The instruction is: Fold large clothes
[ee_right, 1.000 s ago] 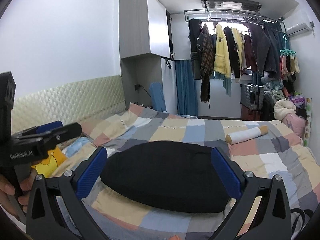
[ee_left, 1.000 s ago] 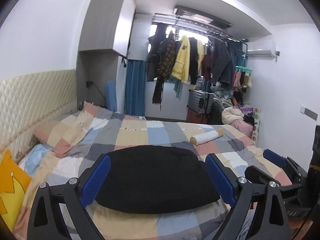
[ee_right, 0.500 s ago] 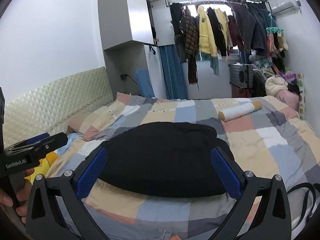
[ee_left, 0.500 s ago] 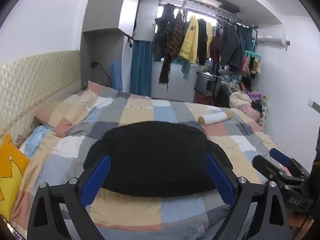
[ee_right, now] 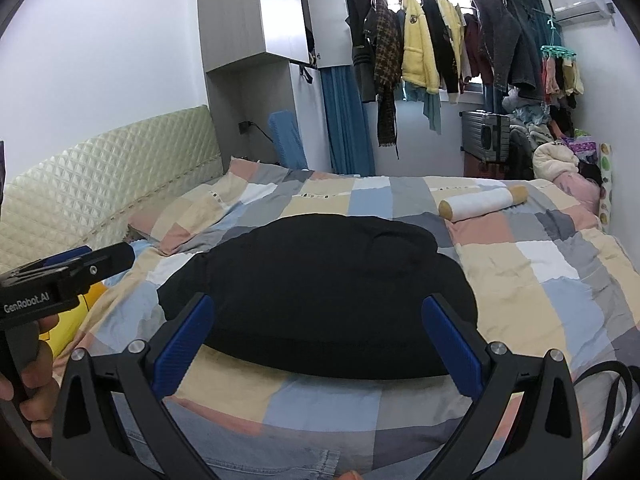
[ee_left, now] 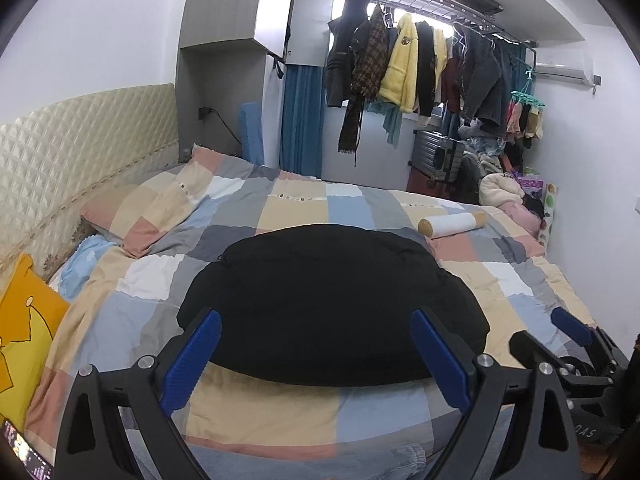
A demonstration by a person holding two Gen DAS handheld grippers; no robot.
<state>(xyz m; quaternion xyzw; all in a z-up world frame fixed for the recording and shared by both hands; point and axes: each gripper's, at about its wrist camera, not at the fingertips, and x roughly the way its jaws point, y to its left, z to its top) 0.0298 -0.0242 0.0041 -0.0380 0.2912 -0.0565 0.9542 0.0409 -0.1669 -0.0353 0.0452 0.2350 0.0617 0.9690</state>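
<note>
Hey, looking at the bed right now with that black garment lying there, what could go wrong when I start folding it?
1. The black garment lies on a loose, wrinkled patchwork quilt; either open gripper might pinch quilt along with cloth.
2. The garment is uniformly dark and bunched, so edges and sleeves are hard to pick out; the left gripper and right gripper could grab mismatched points.
3. A white roll sits just beyond it and might get knocked.

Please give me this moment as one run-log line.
left hand-held gripper: open | right hand-held gripper: open | black garment: flat on patchwork quilt, ungrasped
</note>
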